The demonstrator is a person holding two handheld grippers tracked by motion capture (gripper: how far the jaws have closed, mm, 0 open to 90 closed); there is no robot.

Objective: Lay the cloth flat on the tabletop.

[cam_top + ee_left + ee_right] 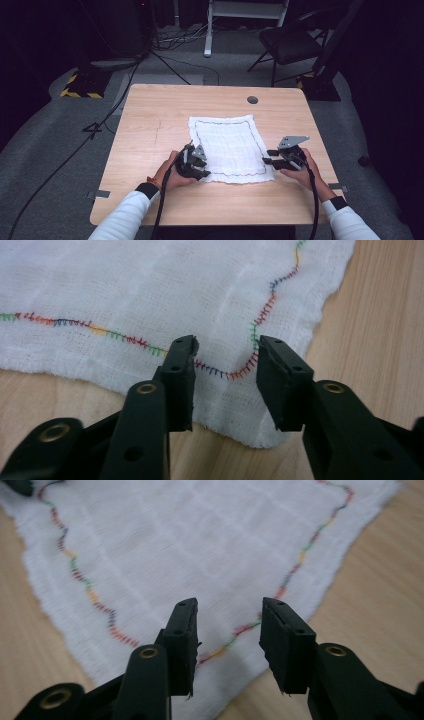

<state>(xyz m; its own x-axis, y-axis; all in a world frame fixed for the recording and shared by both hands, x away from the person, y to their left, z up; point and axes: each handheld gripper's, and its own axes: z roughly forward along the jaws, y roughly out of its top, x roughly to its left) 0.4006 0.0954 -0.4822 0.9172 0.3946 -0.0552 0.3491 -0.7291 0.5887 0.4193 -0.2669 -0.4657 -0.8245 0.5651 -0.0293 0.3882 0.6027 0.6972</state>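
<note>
A white muslin cloth [229,148] with a wavy line of multicoloured stitching [125,337] near its border lies flat in the middle of the wooden table [150,115], its near edge towards the person. The weave looks loose and thin, so it should be very light, limp and easy to bunch. It is unlikely to slip once pinched, though a snagged thread may pull.

The left gripper [226,356] sits at the cloth's near left corner, jaws partly open and straddling the stitched bend there, with nothing clamped. The right gripper [227,615] hangs over the near right corner, jaws likewise parted, cloth beneath but not pinched. In the high view the left gripper [196,161] overlaps the cloth's corner and the right gripper [274,156] lies just beside its right edge.

The two near corners look like the sensible holds, a little inside the frayed hem. Beyond the cloth's far edge bare tabletop runs to a round cable grommet [252,100], which leaves room to fold forward. To either side of the cloth the table's edges are near.
</note>
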